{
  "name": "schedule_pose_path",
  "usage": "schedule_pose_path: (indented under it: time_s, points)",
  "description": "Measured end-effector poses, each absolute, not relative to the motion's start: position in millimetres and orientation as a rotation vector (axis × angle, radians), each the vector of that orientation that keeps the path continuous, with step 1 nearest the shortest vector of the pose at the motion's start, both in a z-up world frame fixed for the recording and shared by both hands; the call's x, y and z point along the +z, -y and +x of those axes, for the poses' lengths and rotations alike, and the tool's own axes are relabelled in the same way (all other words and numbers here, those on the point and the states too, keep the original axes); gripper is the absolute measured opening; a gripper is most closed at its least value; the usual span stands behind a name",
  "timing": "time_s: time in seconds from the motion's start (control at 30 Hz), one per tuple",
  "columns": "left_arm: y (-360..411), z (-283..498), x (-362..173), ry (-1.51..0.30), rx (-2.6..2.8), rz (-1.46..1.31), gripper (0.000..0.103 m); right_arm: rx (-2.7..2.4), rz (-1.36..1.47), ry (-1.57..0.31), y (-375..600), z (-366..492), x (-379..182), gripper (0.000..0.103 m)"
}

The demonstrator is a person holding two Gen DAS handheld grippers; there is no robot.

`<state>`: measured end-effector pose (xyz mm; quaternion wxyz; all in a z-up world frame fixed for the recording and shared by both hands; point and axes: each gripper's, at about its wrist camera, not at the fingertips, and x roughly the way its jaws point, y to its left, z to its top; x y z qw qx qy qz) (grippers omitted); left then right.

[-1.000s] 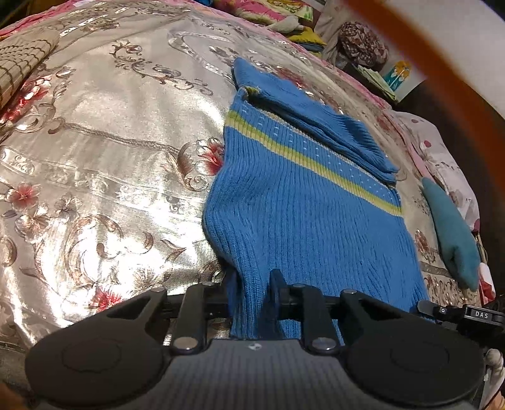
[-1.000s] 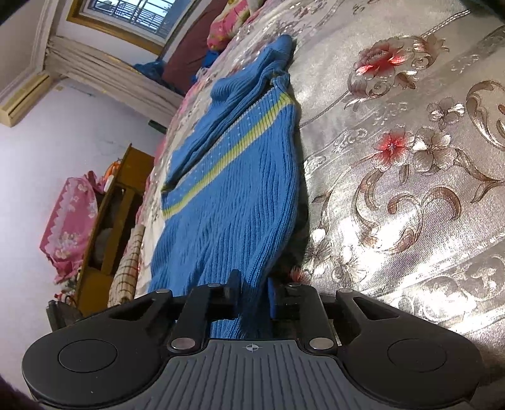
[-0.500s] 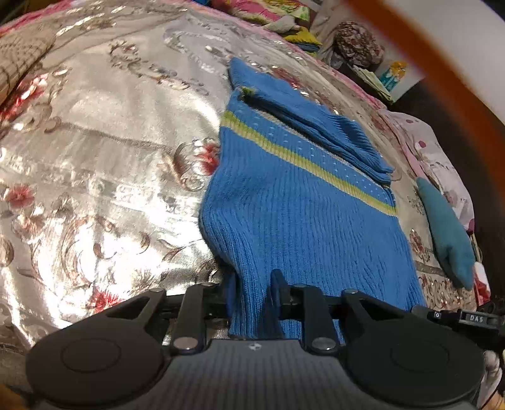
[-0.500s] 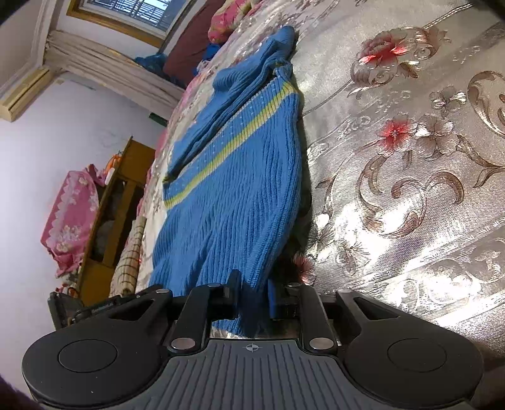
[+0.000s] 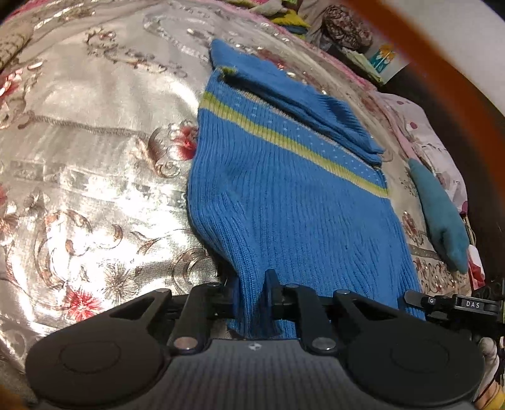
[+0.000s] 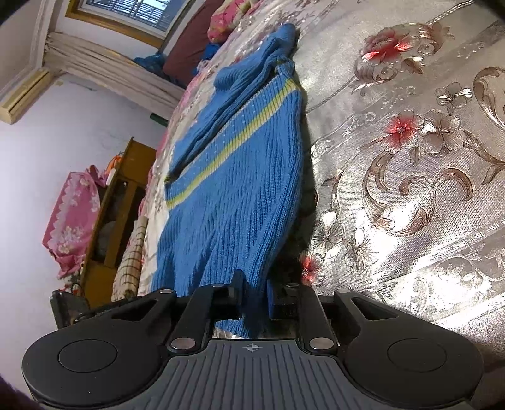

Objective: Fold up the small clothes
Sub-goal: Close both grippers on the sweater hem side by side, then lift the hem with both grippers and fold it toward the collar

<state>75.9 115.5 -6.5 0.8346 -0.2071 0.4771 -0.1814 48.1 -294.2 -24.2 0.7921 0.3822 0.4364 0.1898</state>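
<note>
A blue knit sweater (image 5: 284,205) with a yellow-green stripe lies flat on the shiny floral bedspread (image 5: 94,157), its sleeve folded across the top. My left gripper (image 5: 251,284) has the near-left corner of the hem between its jaws, which are closing tight on the knit. In the right wrist view the same sweater (image 6: 236,189) stretches away from me. My right gripper (image 6: 254,280) is shut on the other hem corner, which bunches between the fingers. Both corners are slightly raised off the bedspread (image 6: 410,157).
A teal cloth (image 5: 442,217) lies at the bed's right edge. In the right wrist view, a checked cloth (image 6: 132,261) lies to the left of the sweater, with a wooden cabinet (image 6: 116,205) and a pink cover (image 6: 72,217) off the bed's edge. Pillows (image 6: 227,15) sit at the far end.
The left gripper's jaws have narrowed a little on the hem and its view has tipped slightly. The right gripper and the sweater's far part look unchanged.
</note>
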Motion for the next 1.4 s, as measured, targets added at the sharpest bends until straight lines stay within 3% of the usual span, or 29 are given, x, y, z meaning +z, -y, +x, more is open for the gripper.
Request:
schedule_pose_path:
  time_s: [0.23,0.43,0.63,0.93,1.4]
  points:
    - [-114,78,-7,-1.015,-0.396,-0.442,0.027,0.408,0.834,-0.940,292,58,-25,0.017]
    - [-111,81,-2,-0.992,-0.446,-0.456,0.019,0.423,0.874,-0.922,293,57,-25,0.013]
    - [-120,97,13,-0.895,-0.530,-0.592,0.017,0.479,0.989,-0.815,297,69,-8,0.010]
    - [-131,156,23,-0.737,-0.590,-0.798,0.016,0.504,1.060,-0.671,305,116,20,0.010]
    - [-142,256,40,-0.611,-0.545,-0.814,0.016,0.428,1.071,-0.522,325,223,44,0.010]
